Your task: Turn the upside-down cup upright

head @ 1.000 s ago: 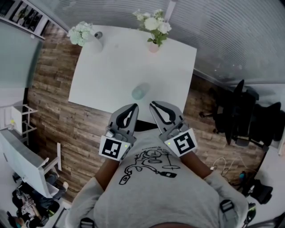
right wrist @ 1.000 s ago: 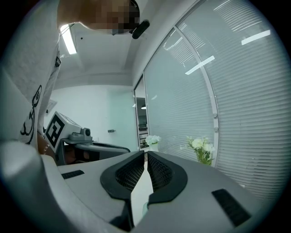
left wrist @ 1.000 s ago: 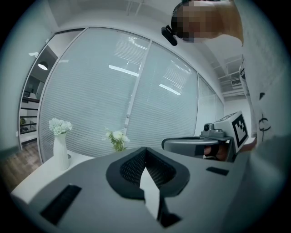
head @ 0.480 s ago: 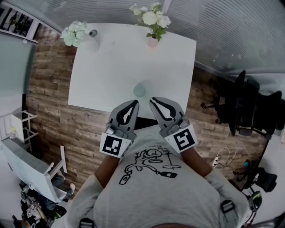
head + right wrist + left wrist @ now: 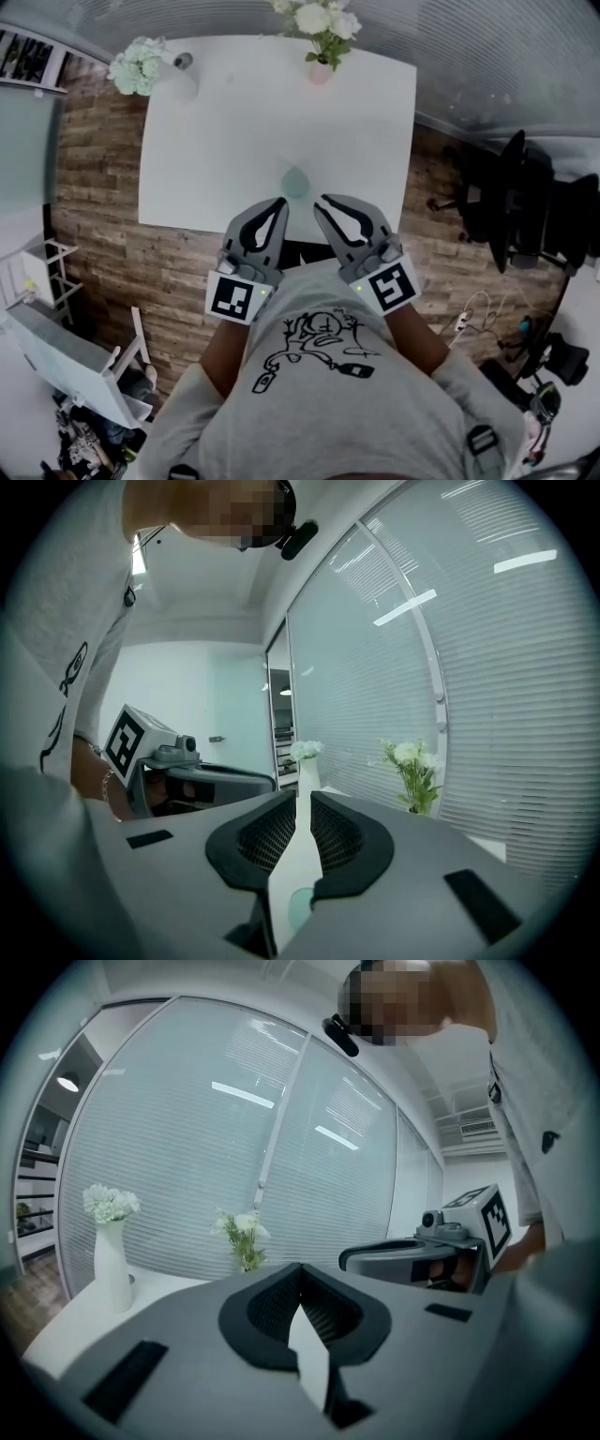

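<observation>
A pale teal cup [image 5: 295, 181] stands on the white table [image 5: 216, 141], close to its near edge and about midway along it; which way up it sits cannot be made out from above. Both grippers hover side by side in front of the person's grey shirt [image 5: 328, 394], their tips pointing at the cup and stopping just short of it, touching nothing. The left gripper [image 5: 280, 202] has its jaws pressed together at the tip, with nothing between them, as its own view shows [image 5: 300, 1269]. The right gripper [image 5: 320, 202] is likewise closed, with only a thin slit between its pads and nothing held; through the gap below the pads in its own view [image 5: 302, 799], a sliver of the cup [image 5: 296, 907] shows on the tabletop ahead. At the table's far edge a white vase [image 5: 178, 86] with pale flowers stands at the left corner, and a pink vase [image 5: 320, 72] with white blooms stands near the right. The table rests on a wood plank floor [image 5: 103, 234], and a dark chair [image 5: 525, 206] stands well off to the right.
</observation>
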Tool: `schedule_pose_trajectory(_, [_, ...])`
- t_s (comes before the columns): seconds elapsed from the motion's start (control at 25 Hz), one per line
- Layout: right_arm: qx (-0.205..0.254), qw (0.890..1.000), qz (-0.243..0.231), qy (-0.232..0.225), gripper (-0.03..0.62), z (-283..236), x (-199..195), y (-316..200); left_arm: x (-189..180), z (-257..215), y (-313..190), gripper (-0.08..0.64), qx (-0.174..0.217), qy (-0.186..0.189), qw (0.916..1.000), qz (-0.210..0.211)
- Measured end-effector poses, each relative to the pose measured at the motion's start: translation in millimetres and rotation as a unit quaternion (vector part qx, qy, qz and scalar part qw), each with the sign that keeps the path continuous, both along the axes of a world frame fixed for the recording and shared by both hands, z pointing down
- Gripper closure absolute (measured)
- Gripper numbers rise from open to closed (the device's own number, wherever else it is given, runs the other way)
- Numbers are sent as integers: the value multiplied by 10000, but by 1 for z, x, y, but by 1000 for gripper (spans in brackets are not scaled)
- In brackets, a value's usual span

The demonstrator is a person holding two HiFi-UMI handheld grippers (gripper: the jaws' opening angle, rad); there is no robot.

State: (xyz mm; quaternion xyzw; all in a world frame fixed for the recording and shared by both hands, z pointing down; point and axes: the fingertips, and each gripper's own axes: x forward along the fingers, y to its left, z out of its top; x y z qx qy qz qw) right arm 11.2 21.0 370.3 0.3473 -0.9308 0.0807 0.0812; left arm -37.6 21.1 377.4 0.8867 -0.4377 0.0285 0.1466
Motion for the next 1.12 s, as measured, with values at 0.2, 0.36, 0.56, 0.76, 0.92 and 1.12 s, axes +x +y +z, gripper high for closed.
schedule_pose_trajectory(0.2, [-277, 9991, -199, 255, 417, 36, -5, -2, -3, 22, -5, 557, -67, -88, 9999, 86])
schedule_pose_trajectory(0.36, [-348, 9983, -305, 348, 399, 58, -10, 0, -2, 38, -6, 557, -176, -67, 9997, 154])
schedule_pose_trajectory(0.56, [-436, 9978, -297, 399, 371, 82, -14, -5, -2, 60, -8, 557, -314, -108, 9992, 227])
schedule_pose_trajectory(0.76, [-519, 9959, -423, 614, 348, 110, -15, -9, 0, 84, -11, 557, -444, -146, 9986, 265])
schedule_pose_trajectory(0.92, [-560, 9938, -479, 831, 322, 133, -15, -10, 0, 102, -12, 557, -505, -186, 9980, 334])
schedule_pose_trajectory(1.12, [-664, 9921, -532, 924, 302, 157, -17, -10, 0, 123, -15, 557, -576, -196, 9976, 335])
